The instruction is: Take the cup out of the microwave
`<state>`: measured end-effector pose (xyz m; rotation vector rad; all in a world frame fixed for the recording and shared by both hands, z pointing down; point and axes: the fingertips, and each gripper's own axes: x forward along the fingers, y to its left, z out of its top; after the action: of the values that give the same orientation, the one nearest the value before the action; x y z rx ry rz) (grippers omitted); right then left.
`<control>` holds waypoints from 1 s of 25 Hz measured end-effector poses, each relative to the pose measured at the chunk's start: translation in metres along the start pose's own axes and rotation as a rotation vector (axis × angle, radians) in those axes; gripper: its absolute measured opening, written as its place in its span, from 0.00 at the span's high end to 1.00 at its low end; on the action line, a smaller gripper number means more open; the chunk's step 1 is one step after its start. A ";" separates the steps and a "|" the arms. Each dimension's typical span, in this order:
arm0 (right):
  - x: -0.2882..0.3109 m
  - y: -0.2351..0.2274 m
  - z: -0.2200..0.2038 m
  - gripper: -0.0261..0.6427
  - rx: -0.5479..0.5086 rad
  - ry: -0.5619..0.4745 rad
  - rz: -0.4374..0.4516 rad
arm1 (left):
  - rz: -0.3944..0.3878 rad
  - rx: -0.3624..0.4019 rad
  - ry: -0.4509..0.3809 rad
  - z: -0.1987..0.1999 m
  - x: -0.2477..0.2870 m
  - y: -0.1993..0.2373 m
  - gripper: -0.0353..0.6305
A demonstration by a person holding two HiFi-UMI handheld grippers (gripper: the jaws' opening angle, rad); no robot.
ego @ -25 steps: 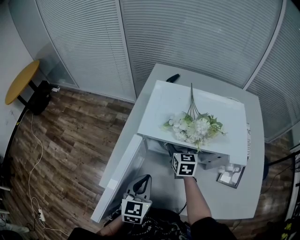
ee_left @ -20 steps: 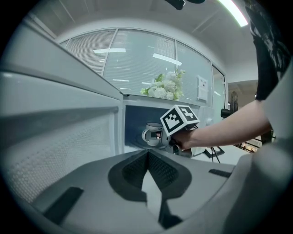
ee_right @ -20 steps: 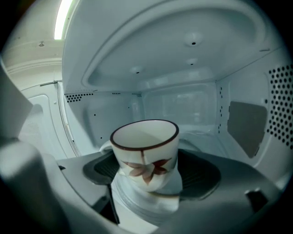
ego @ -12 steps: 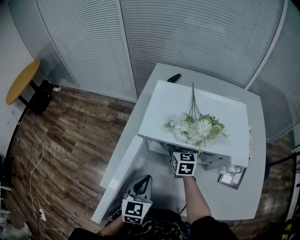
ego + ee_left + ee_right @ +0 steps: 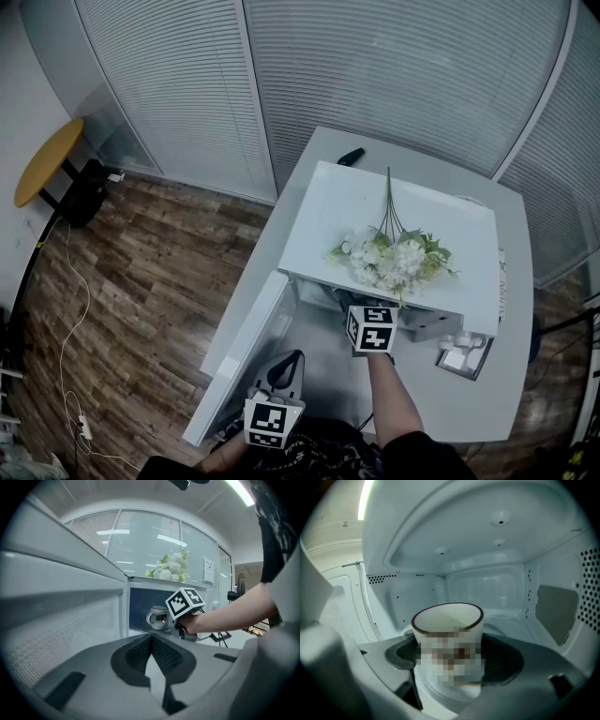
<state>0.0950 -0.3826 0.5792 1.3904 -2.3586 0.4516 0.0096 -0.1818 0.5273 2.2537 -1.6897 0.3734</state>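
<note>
White dominates the head view: the microwave point(image 5: 328, 202) sits across the middle of the pale counter point(image 5: 469, 403), a spray of artificial flowers point(image 5: 394, 258) lying on its top and its door point(image 5: 246, 352) swung open toward the counter's left edge. Your right gripper point(image 5: 370, 328) is pushed into the oven's mouth, so the cup is hidden from here. Your left gripper point(image 5: 289, 361) hangs back by the counter's near edge, beside the door. In the left gripper view those tongs are closed with nothing between them, and past them you can see the cup point(image 5: 157, 617) standing upright inside the cavity, its handle point(image 5: 149, 619) turned toward the door side, with the right gripper's marker cube point(image 5: 185, 603) just in front of it. The right gripper view shows the tongs straddling the cup, one pad point(image 5: 404, 651) against each side of the body below the brown rim, apparently clamped on it. The cup has not left the oven. Judge it as glazed ceramic: stiff, moderately heavy, slick under the pads and liable to chip on the door frame. Holding it across the body, low and square, looks sounder than taking the handle. Keep it level as you draw it out toward the near edge.
</note>
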 end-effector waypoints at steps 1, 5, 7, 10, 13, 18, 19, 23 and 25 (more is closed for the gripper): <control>-0.001 0.000 0.000 0.40 -0.004 -0.003 0.001 | 0.003 0.000 0.000 0.000 0.000 0.000 0.94; -0.003 0.003 0.001 0.40 -0.020 -0.014 0.009 | 0.010 -0.004 -0.003 0.001 -0.001 0.001 0.94; -0.004 0.005 0.000 0.40 -0.024 -0.021 0.017 | 0.014 -0.005 -0.003 0.000 -0.001 0.002 0.94; -0.005 0.007 0.001 0.40 -0.027 -0.036 0.024 | 0.016 -0.007 -0.003 -0.001 -0.001 0.002 0.94; -0.009 0.006 0.001 0.40 -0.009 -0.047 0.024 | 0.017 -0.007 -0.004 0.000 -0.001 0.001 0.94; -0.016 0.001 -0.005 0.40 0.006 -0.042 0.021 | 0.013 -0.008 -0.007 0.000 0.000 0.000 0.94; -0.018 0.000 -0.006 0.40 0.009 -0.042 0.020 | 0.010 -0.006 -0.008 0.000 0.000 -0.001 0.94; -0.026 -0.001 -0.010 0.40 0.003 -0.040 0.014 | 0.001 -0.001 -0.015 0.002 -0.001 -0.004 0.94; -0.031 -0.001 -0.011 0.40 -0.001 -0.041 0.011 | -0.003 0.000 -0.018 0.002 -0.002 -0.005 0.94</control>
<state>0.1115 -0.3544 0.5750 1.3991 -2.3998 0.4293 0.0141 -0.1799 0.5242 2.2658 -1.6952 0.3540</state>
